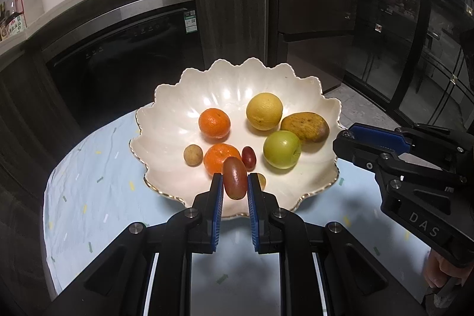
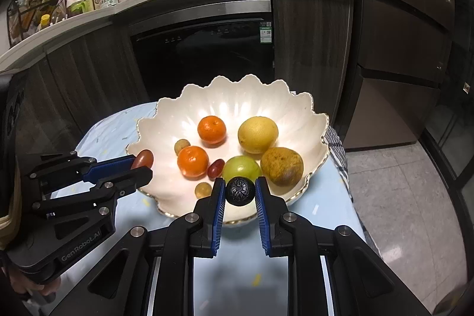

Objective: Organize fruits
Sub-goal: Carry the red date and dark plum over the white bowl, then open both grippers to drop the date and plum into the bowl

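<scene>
Both grippers grip fruit above the near rim of the white scalloped bowl (image 1: 166, 96): left gripper (image 1: 235, 182) pinches a reddish date (image 1: 234, 178), right gripper (image 2: 240, 191) clamps a black patterned ball (image 2: 240, 191). Oranges, lemon, apple lie inside.

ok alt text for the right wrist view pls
The right gripper is shut on a small black patterned ball above the near rim of a white scalloped bowl of fruit; at left, the left gripper is shut on a reddish oval fruit.
</scene>
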`<state>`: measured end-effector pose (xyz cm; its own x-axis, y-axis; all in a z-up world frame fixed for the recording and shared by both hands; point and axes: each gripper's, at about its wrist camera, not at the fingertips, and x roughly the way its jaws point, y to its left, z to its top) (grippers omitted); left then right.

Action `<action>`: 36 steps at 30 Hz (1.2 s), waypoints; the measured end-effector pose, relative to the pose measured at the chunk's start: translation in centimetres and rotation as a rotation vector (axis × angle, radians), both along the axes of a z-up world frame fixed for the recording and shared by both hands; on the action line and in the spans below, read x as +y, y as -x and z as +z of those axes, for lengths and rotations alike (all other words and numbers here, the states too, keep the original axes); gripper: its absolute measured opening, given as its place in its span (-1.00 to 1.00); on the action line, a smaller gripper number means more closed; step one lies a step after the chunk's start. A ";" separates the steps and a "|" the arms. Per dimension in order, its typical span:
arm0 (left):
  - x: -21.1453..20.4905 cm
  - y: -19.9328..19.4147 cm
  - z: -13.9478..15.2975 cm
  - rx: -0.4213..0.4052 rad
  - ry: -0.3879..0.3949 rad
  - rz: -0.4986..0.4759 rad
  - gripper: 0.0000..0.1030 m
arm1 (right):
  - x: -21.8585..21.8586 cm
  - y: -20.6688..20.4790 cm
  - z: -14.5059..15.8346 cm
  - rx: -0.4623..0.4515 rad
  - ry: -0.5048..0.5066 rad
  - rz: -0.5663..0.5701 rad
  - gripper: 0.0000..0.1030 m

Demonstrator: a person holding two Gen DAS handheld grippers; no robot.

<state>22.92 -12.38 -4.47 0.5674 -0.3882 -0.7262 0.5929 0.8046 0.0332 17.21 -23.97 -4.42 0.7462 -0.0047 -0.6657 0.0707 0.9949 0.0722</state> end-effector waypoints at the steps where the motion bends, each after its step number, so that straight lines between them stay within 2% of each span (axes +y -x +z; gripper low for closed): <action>1: 0.0 -0.2 -0.1 0.000 -0.001 0.000 -0.66 | 0.0 -0.2 0.0 0.002 -0.001 0.000 -0.57; 23: 0.6 -3.5 -2.4 0.032 -0.019 0.041 -0.64 | 0.8 -3.2 -2.5 0.073 -0.016 0.024 -0.57; 25: 0.6 -3.6 -2.6 0.036 -0.019 0.043 -0.55 | 0.9 -3.3 -2.7 0.076 -0.007 0.026 -0.56; 27: 0.6 -3.5 -2.6 0.030 -0.021 0.046 -0.24 | 1.0 -3.3 -2.7 0.077 0.000 0.028 -0.55; 28: 0.6 -3.5 -2.6 0.026 -0.023 0.050 -0.18 | 1.1 -3.3 -2.7 0.075 0.003 0.028 -0.54; 29: 0.7 -3.5 -2.6 0.022 -0.025 0.055 -0.14 | 1.1 -3.2 -2.7 0.075 0.003 0.026 -0.51; 31: 0.8 -3.5 -2.6 0.021 -0.026 0.062 -0.13 | 1.0 -3.0 -2.6 0.067 0.007 0.017 -0.16; 33: 0.9 -3.4 -2.5 0.014 -0.032 0.072 -0.09 | 1.0 -2.7 -2.3 0.051 0.019 -0.001 0.07; 36: 1.0 -3.1 -2.3 0.001 -0.040 0.084 0.04 | 0.9 -2.4 -1.8 0.037 0.028 -0.014 0.27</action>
<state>26.07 -11.35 -6.77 0.5963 -0.3097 -0.7406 0.5230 0.8498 0.0658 19.63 -23.06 -6.23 0.7210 -0.0341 -0.6921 0.0868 0.9954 0.0414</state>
